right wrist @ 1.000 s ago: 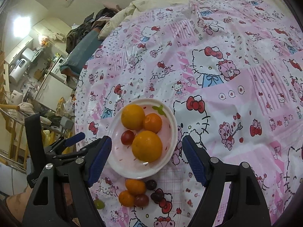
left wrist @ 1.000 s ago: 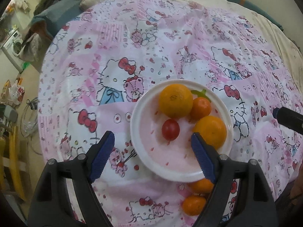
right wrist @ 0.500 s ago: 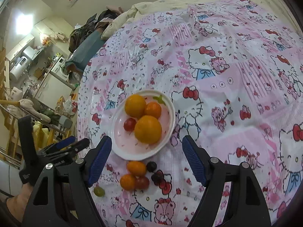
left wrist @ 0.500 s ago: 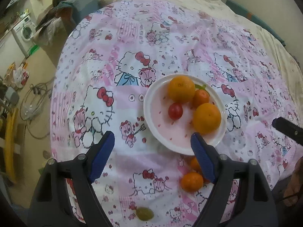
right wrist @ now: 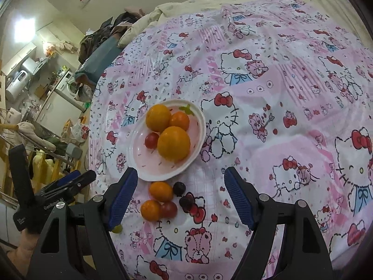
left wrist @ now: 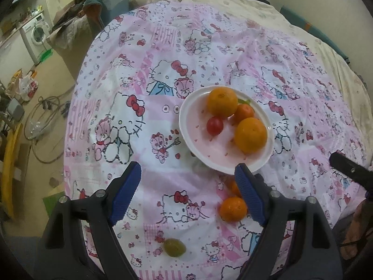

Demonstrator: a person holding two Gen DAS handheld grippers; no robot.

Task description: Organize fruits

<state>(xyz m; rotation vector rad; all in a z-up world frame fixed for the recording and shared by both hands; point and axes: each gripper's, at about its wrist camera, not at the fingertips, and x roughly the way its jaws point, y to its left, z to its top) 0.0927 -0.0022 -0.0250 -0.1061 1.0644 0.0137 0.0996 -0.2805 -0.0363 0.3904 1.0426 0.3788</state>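
Fruits: four sit on the plate [right wrist: 198,140]; loose fruits [right wrist: 160,191] await beside it, both grippers' jaws apart, empty.

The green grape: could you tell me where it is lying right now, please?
In the left wrist view the green grape lies alone on the tablecloth near the bottom edge, left of and nearer than the loose orange fruit, well outside the plate.

A bed under a pink cartoon-cat sheet [right wrist: 279,116] bears a white plate [right wrist: 139,161], loose small fruits [right wrist: 160,191] and a green grape [left wrist: 174,247].
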